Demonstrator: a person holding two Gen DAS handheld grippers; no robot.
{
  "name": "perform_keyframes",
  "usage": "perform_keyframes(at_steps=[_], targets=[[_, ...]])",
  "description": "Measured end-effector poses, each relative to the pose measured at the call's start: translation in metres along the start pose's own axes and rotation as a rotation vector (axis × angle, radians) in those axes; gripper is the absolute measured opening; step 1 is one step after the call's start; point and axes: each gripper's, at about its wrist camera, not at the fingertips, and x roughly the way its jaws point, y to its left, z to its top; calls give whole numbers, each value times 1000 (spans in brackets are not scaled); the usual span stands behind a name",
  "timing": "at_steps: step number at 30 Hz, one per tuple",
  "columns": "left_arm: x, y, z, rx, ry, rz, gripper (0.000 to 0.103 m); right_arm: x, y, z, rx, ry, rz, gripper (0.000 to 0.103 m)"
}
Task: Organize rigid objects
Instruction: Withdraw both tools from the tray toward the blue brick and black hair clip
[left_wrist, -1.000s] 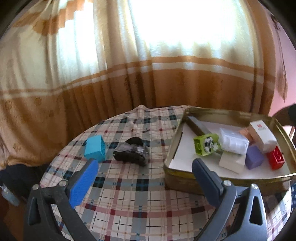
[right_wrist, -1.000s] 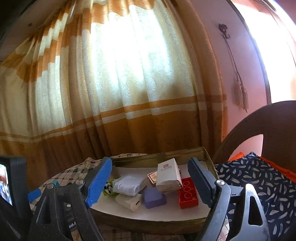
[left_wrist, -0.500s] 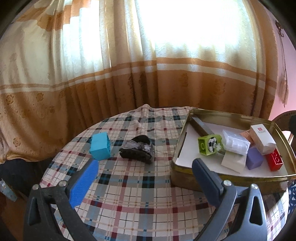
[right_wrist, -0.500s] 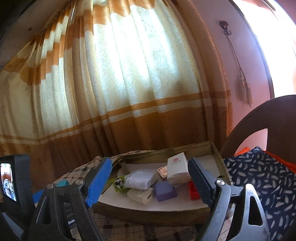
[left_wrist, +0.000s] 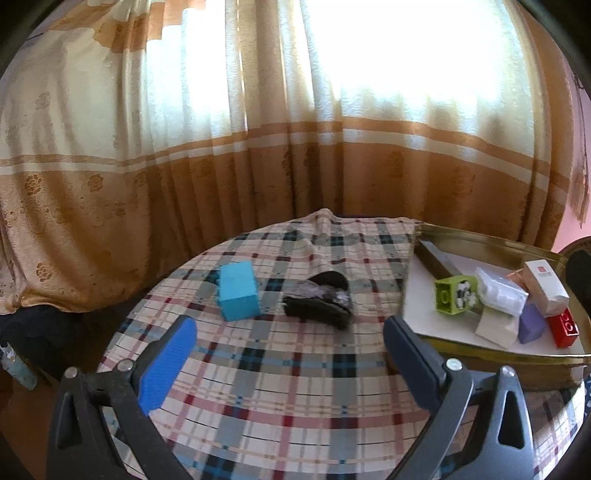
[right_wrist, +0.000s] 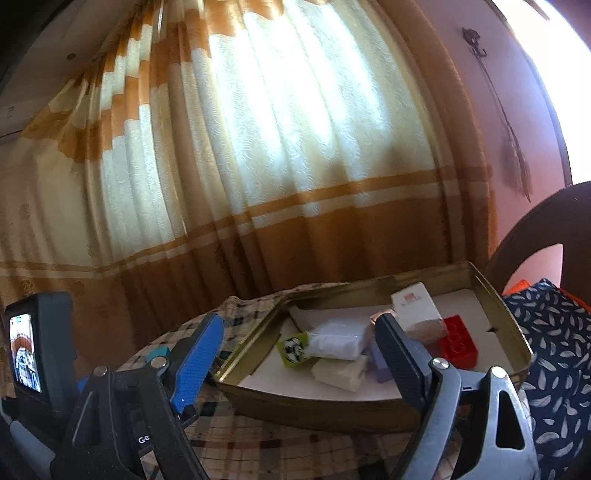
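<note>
Hovering above a round table (left_wrist: 280, 387) draped in a plaid cloth, the left gripper (left_wrist: 290, 341) has its jaws spread wide and holds nothing. Beyond its fingers, toward the table's far left, a cyan block (left_wrist: 238, 290) sits on the cloth. Just to the right of it, near the middle of the table and a little apart from the block, lies a dark crumpled object (left_wrist: 319, 304); what it is cannot be told.

Along the table's right edge rests a shallow gold tray (left_wrist: 491, 242) lined with white. Inside it, toward its near side, a cluster of things lies close together: a green block (left_wrist: 452, 295) with a soccer-ball print, a clear-wrapped white packet (left_wrist: 500, 293) touching it, a cream bar (left_wrist: 495, 326) below, a purple block (left_wrist: 530, 325), a red brick (left_wrist: 563, 326) at the tray's right end, and a white carton (left_wrist: 545, 286) with a red mark tilted over the others.

The right gripper (right_wrist: 299, 354) hangs at the near edge of the tray (right_wrist: 495, 295), jaws equally wide and empty, the tray's contents showing between its fingers.

A cream and orange curtain (left_wrist: 295, 147) hangs behind the table, with bright light coming through it. A dark chair back (right_wrist: 535, 229) stands at the right, with a feather-print cushion (right_wrist: 554, 354) under it.
</note>
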Motion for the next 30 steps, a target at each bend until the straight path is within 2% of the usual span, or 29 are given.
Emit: perform_keyframes(at_steps=[8, 14, 17, 22, 25, 30], targets=[[12, 23, 2, -36, 15, 34, 103, 11, 23, -3, -30, 14, 34, 86], [21, 40, 4, -87, 41, 29, 103, 23, 41, -3, -70, 30, 59, 86], [25, 43, 5, -74, 35, 56, 103, 28, 47, -5, -79, 36, 71, 86], [33, 53, 7, -101, 56, 55, 102, 41, 55, -6, -95, 72, 82, 86], [37, 59, 9, -96, 51, 86, 102, 45, 58, -6, -101, 78, 84, 86], [49, 76, 11, -142, 88, 120, 102, 61, 65, -11, -123, 143, 106, 86]])
